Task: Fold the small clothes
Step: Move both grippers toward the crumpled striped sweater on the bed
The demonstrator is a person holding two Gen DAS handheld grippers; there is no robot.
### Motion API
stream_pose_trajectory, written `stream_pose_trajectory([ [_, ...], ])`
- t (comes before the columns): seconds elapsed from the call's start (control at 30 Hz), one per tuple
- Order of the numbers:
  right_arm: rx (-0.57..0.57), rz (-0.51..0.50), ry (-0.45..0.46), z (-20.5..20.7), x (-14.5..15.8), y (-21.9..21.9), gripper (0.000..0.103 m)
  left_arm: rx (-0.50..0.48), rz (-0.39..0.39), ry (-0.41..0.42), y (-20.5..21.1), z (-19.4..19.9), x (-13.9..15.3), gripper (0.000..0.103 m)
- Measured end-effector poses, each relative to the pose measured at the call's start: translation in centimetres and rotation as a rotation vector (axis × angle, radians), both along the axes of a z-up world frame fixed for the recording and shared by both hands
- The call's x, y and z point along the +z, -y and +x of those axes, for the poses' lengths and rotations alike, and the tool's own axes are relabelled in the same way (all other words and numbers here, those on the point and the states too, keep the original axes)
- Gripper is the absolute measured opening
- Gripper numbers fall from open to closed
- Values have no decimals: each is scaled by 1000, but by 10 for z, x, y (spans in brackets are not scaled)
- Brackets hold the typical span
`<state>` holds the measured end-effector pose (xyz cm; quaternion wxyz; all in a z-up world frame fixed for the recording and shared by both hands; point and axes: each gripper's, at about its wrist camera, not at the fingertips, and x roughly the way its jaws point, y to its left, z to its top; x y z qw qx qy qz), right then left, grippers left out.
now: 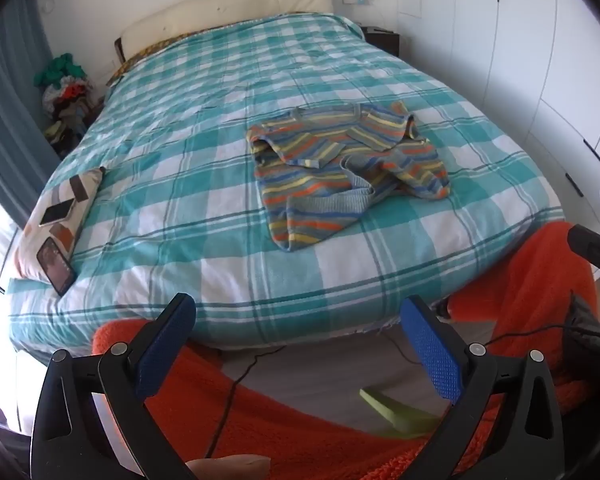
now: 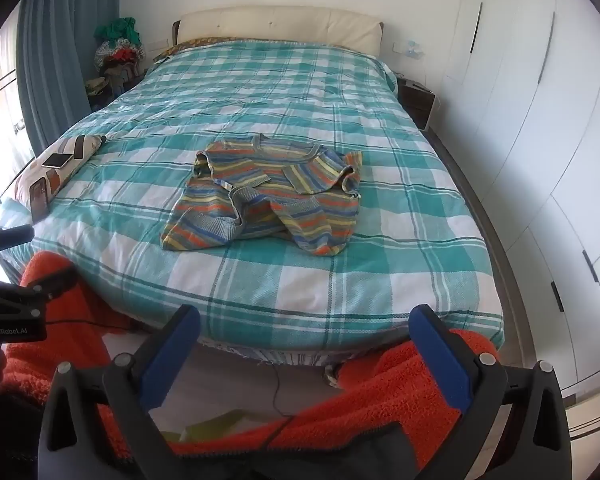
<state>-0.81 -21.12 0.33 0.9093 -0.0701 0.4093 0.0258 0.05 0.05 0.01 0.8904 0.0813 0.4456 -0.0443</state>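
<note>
A rumpled striped sweater (image 1: 348, 168) lies on the checked bedspread (image 1: 204, 184), near the middle of the bed and well ahead of both grippers, which hover beyond the bed's foot above an orange fleece (image 1: 284, 432). The left gripper (image 1: 300, 348) and right gripper (image 2: 306, 354) have their jaws spread wide, grasping nothing. The garment sits right of centre for the left gripper and roughly dead ahead of the right, which therefore looks better placed; its collar points toward the headboard (image 2: 280, 26).

Rumpled striped sweater (image 2: 266, 196) on checked bed (image 2: 400, 240)
</note>
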Motion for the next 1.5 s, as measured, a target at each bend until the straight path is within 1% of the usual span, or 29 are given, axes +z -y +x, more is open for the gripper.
stream_pose_trajectory([
  [0.03,0,-3,4,0,0,0,103,2,17,15,1,-1,0,103],
  [0.1,1,1,0,1,0,-1,103,3,27,13,2,-1,0,103],
  [0.4,-1,3,-7,-1,1,0,103,10,18,6,0,-1,-5,103],
  [0.67,0,2,-10,2,-6,-3,103,10,21,7,-3,1,-2,103],
  [1.03,12,12,19,3,4,-9,103,14,55,28,-6,-2,4,103],
  [1.27,37,-24,6,11,9,-15,103,18,8,16,-5,4,-2,103],
  [1.37,37,-24,5,18,10,-16,103,14,18,24,-4,11,1,103],
  [1.5,40,-4,-7,25,8,-21,103,18,23,13,-8,17,1,103],
])
